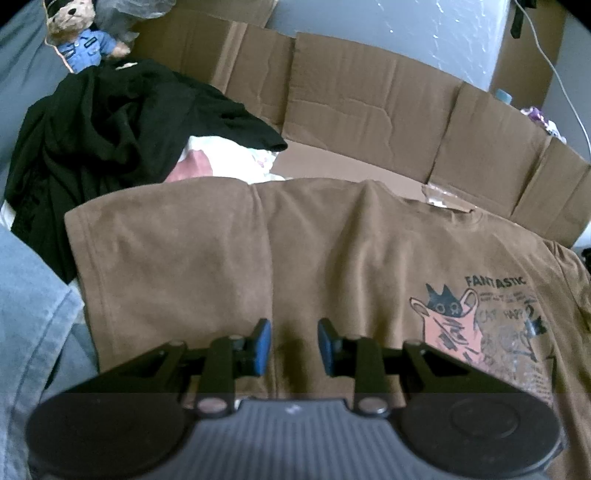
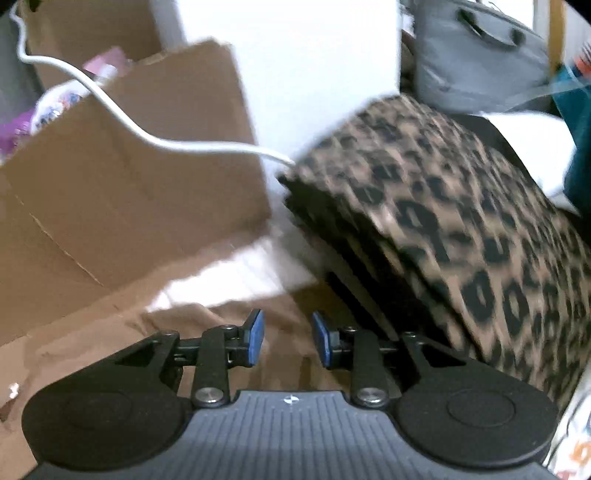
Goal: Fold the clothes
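The brown T-shirt (image 1: 229, 266) lies spread out flat, printed side up, on flattened cardboard (image 1: 369, 110) that also stands up as a low wall behind it. Its print, a cat drawing under the word "FANTASTIC" (image 1: 495, 281), sits toward the right of the left wrist view, and one short sleeve reaches out to the left. The left gripper (image 1: 294, 347) hangs just over the shirt's middle, its blue pads (image 1: 263, 345) standing apart with only cloth visible below the gap; nothing is pinched between them. Whether the tips touch the fabric I cannot tell.

Just beyond the sleeve sits a crumpled black garment (image 1: 110, 129), with something white and pink (image 1: 221, 155) poking out from under it. A teddy bear in a blue uniform (image 1: 79, 33) is propped behind that pile. A strip of denim (image 1: 33, 314) runs along the left edge.

The right gripper (image 2: 284, 339) is held above a brown edge of the same shirt (image 2: 221, 332), jaws parted and empty. That view is blurred. To its right lies a folded leopard-print cloth (image 2: 461, 221), close beside the shirt's edge. A white cable (image 2: 147, 136) trails across the cardboard toward it, and a grey bag (image 2: 476, 55) stands behind.
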Tool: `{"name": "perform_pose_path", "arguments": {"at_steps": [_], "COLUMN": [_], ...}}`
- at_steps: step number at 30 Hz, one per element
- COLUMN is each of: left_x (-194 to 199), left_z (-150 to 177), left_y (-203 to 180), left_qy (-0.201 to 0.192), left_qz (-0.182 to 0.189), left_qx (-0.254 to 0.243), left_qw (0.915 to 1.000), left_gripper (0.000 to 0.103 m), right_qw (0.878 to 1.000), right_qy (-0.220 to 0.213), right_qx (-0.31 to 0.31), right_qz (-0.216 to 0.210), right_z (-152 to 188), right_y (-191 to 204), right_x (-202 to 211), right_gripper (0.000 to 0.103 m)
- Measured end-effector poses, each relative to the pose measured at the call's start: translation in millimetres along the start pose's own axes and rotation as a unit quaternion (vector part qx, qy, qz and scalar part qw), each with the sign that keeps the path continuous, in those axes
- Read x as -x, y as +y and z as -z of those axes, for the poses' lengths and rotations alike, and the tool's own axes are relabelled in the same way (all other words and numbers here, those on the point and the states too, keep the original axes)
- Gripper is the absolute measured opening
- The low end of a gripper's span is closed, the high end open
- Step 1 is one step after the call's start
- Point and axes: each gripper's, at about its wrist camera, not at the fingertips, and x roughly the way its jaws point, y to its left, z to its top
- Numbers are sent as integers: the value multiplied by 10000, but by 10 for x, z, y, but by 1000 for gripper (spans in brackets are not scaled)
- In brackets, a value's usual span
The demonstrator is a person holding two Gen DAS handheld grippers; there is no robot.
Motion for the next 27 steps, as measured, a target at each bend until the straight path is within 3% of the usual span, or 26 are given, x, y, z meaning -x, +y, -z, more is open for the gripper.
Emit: {"name": "perform_pose_path", "arguments": {"at_steps": [4, 9, 15, 20, 27], "left_x": [-1, -19, -33, -59, -28], "left_z": [0, -2, 5, 24, 22], "left_y": [3, -1, -5, -26, 3], "left_qy": [-1, 23, 26, 71, 20], "left_qz": [-29, -40, -95, -119, -147], "left_qx": [3, -32, -85, -199, -198], "left_qw": [10000, 10000, 9999, 9997, 9997], "left_gripper": [30, 30, 30, 30, 30], "right_qw": [9991, 9971, 9982, 9981, 9972], "right_qy": [205, 430, 220, -34, -208], "right_qx": [-358, -632, -549, -343, -365], "right_qz": [-4, 34, 105, 513, 613], "right_z": [-176, -99, -8, 63, 91], "right_y": [-24, -90, -87, 6, 55], "right_x": [-153, -510, -721, -873, -1021], "right_gripper": [36, 36, 34, 22, 22]}}
